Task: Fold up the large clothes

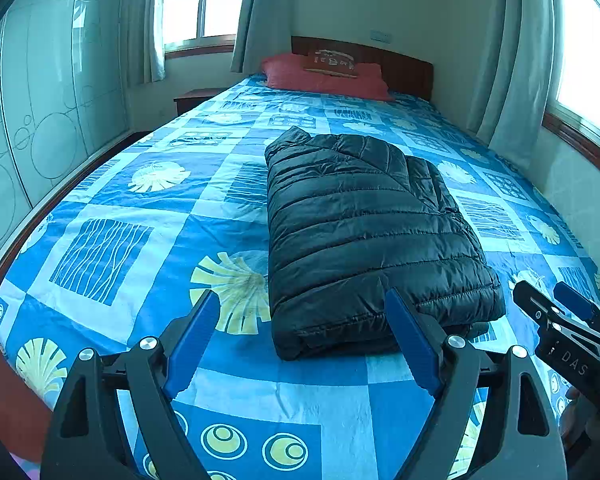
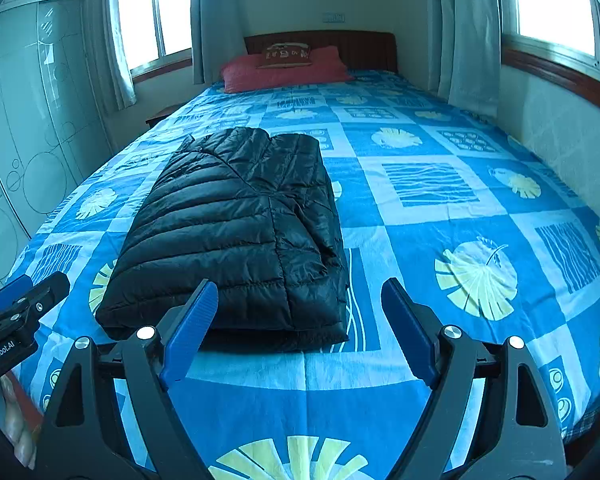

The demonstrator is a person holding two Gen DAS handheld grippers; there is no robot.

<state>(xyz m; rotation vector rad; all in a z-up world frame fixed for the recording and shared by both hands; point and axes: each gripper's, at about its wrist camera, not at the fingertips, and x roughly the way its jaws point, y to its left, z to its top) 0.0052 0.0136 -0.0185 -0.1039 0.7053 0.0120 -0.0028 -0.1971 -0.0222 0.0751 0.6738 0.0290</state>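
Note:
A black quilted puffer jacket (image 1: pixel 364 232) (image 2: pixel 236 236) lies folded into a compact rectangle on the blue patterned bedspread (image 1: pixel 140 208) (image 2: pixel 440 208). My left gripper (image 1: pixel 300 336) hovers above the bed's near end, open, its blue pads wide apart and holding nothing; the jacket's near edge lies just beyond them. My right gripper (image 2: pixel 296 320) is open too, with nothing between its pads, just short of the jacket's near right corner. The right gripper (image 1: pixel 556 308) also shows at the right edge of the left wrist view. The left gripper (image 2: pixel 28 292) shows at the left edge of the right wrist view.
A red pillow (image 1: pixel 324 76) (image 2: pixel 284 68) with a small brown cushion lies against the wooden headboard (image 1: pixel 400 64). A glass-fronted wardrobe (image 1: pixel 40 120) stands along the left. Curtains and a wall (image 2: pixel 560 136) run close along the bed's right side. A nightstand (image 1: pixel 196 98) sits at the far left.

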